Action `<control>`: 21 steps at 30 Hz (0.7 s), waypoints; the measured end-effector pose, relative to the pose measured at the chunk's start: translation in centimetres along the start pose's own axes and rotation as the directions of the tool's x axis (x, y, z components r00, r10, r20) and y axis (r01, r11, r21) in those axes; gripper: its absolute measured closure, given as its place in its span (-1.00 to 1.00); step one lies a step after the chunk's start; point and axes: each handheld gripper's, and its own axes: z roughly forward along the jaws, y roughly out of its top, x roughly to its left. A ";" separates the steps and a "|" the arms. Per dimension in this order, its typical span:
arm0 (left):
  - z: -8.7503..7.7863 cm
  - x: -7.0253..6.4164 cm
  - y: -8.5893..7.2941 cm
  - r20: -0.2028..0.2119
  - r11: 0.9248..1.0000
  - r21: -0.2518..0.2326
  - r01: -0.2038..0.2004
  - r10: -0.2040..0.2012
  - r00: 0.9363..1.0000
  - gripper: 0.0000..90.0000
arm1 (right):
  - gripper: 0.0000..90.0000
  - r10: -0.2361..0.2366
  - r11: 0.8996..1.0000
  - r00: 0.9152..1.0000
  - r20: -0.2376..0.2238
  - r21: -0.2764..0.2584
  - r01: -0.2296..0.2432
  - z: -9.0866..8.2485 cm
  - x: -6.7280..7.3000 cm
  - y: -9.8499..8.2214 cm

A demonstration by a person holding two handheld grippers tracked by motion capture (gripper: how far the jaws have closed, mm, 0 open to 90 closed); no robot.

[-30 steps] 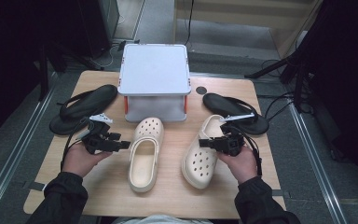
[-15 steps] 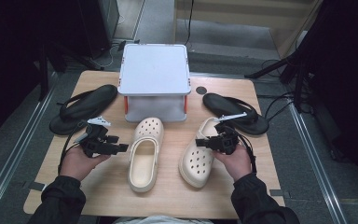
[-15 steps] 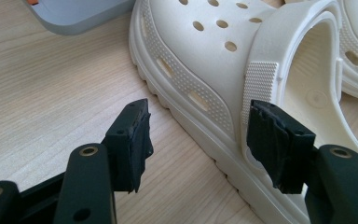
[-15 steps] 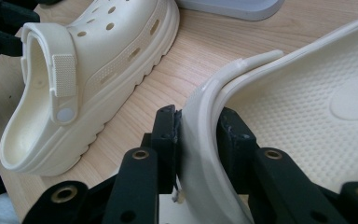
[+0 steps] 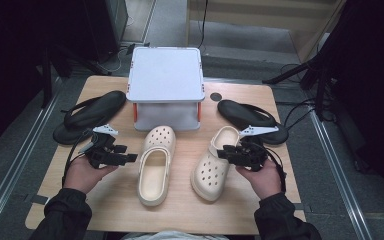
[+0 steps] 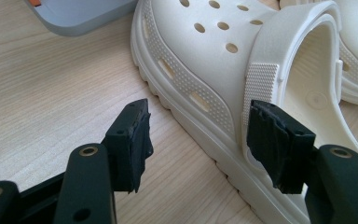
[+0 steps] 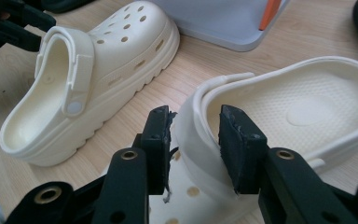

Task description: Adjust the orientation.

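The right gripper, jaws just been opening astride the right clog's wall, should clear it fully before withdrawing; left gripper stands apart beside the left clog.

My wooden desk carried a grey lidded box at the back, a black sandal at the left, another black sandal at the right, and two cream clogs side by side in front.
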 end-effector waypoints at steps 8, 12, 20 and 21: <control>0.1 0.0 0.4 0.000 1.000 -0.009 -0.007 0.007 1.000 -0.11 | 0.56 -0.006 1.000 1.000 -0.002 -0.015 0.006 -2.1 0.1 -1.8; 0.2 0.1 0.6 0.003 1.000 -0.010 -0.007 0.007 1.000 -0.11 | 0.60 -0.028 1.000 1.000 -0.003 0.001 0.028 -2.2 0.4 -3.1; 0.6 0.1 1.3 0.007 1.000 -0.018 -0.014 0.014 1.000 -0.11 | 0.96 -0.048 0.996 0.999 -0.019 0.072 0.050 -1.4 1.4 -5.2; 0.6 0.1 1.3 0.007 1.000 -0.018 -0.014 0.014 1.000 -0.11 | 1.00 -0.045 0.995 0.999 -0.028 0.085 0.047 -1.3 1.3 -5.4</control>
